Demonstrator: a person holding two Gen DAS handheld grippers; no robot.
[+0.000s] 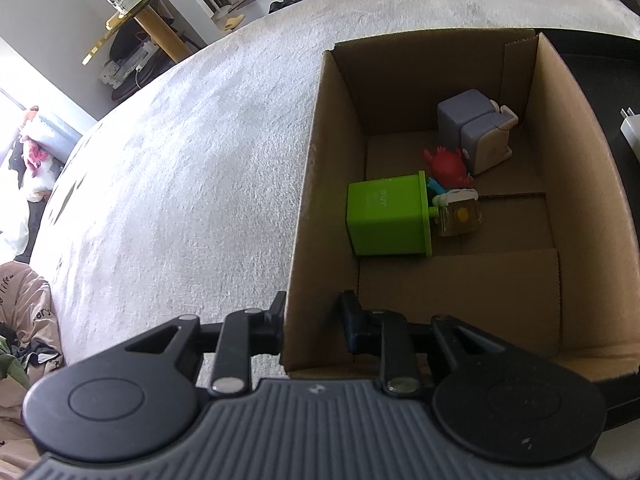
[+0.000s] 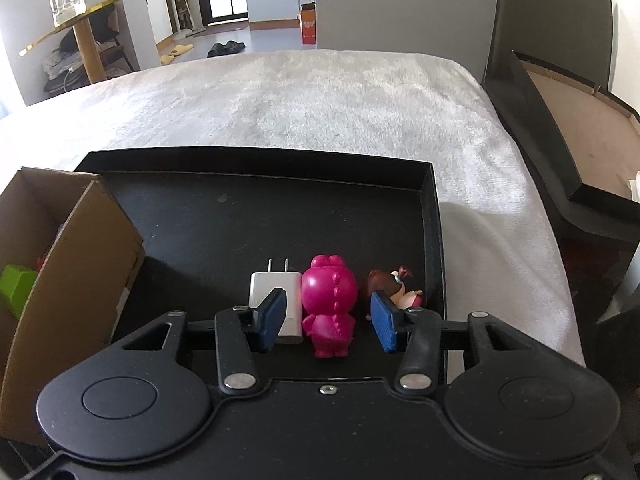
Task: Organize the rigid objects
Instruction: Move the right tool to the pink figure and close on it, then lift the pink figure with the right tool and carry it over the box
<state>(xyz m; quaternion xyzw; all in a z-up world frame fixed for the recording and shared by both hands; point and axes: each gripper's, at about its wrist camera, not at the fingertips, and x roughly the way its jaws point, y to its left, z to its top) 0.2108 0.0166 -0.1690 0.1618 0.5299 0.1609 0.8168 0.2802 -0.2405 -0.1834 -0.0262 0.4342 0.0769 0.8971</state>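
Observation:
My left gripper [image 1: 314, 312] straddles the near left wall of the cardboard box [image 1: 316, 184], one finger outside and one inside, shut on that wall. In the box lie a green cube [image 1: 388, 216], a red crab toy [image 1: 446, 164], a grey-and-white cube toy [image 1: 476, 132] and a small clear piece with a yellow dot [image 1: 460, 216]. My right gripper [image 2: 327, 302] hangs low over the black tray [image 2: 280, 208], open, with a pink figure [image 2: 330, 300] between its blue pads [image 2: 384, 324] and small gaps on both sides. A white charger [image 2: 262, 286] lies left of the figure and a brown-haired doll [image 2: 394, 284] right of it.
The cardboard box [image 2: 80, 248] stands at the tray's left edge on a bed covered by a white blanket [image 2: 320, 100]. A large dark framed board [image 2: 560, 128] leans at the right. Beyond the bed stand a gold-edged table [image 2: 80, 20] with a glass jar and slippers on the floor.

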